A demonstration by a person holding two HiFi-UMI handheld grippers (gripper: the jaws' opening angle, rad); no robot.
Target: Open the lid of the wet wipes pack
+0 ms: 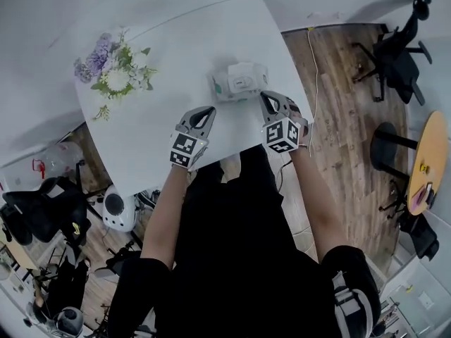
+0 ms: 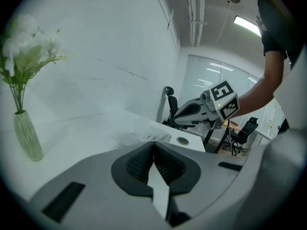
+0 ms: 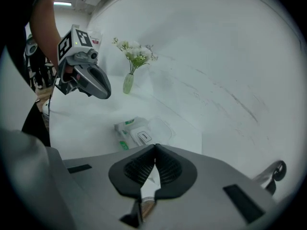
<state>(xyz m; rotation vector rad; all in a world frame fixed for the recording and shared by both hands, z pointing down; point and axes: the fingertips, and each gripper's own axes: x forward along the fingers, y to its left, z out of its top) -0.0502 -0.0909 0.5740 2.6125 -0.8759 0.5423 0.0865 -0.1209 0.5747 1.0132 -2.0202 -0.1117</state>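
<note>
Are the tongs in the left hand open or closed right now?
Closed. In the left gripper view the ribbed pads of the left tongs meet at the tips, with nothing between them.

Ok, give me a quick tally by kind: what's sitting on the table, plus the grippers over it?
Wipes pack: 1
Flower vase: 1
Grippers: 2, the left gripper and the right gripper, both shut and empty
Total: 4

Left gripper [image 1: 204, 111] and right gripper [image 1: 268, 98] held side by side on outstretched forearms; both fingers pressed together, empty.
</note>
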